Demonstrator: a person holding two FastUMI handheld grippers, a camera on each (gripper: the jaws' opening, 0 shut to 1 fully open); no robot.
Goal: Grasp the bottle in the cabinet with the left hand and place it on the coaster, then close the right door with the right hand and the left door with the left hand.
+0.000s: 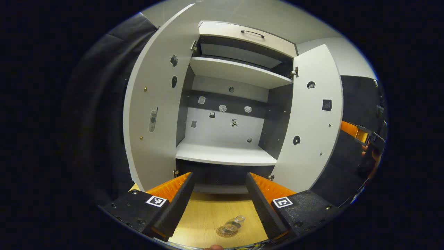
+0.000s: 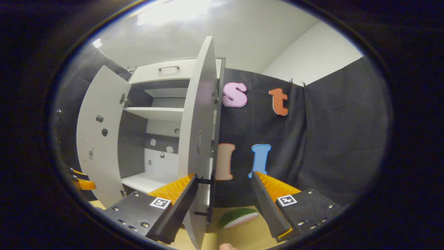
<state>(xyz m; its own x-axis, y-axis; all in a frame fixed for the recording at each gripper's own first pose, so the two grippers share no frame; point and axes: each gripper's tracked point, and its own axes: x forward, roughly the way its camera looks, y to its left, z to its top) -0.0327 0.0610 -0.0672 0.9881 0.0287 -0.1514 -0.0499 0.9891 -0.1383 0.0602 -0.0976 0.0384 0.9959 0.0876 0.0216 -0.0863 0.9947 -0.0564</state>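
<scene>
Left gripper view faces the cabinet (image 1: 239, 104), pale grey with dark inner walls, both doors swung wide. The left door (image 1: 156, 114) and right door (image 1: 308, 128) carry small stickers; none bears writing I can read. 2 shelves (image 1: 225, 154) show inside, and a drawer with a dark handle (image 1: 252, 33) sits on top. Below, on the wooden worktop (image 1: 208, 215), a clear bottle (image 1: 233, 225) stands on a round coaster (image 1: 226, 232), seen from above between the fingers of the left tool (image 1: 219, 205), which is spread apart and grips nothing. At the far right edge the other tool appears in a hand, too small to judge.

In the right gripper view, the right tool (image 2: 225, 205) is spread wide too, gripping nothing, with the right door's edge (image 2: 199, 139) just ahead near its left finger. A watermelon slice (image 2: 238, 217) lies on the worktop between the fingers.
</scene>
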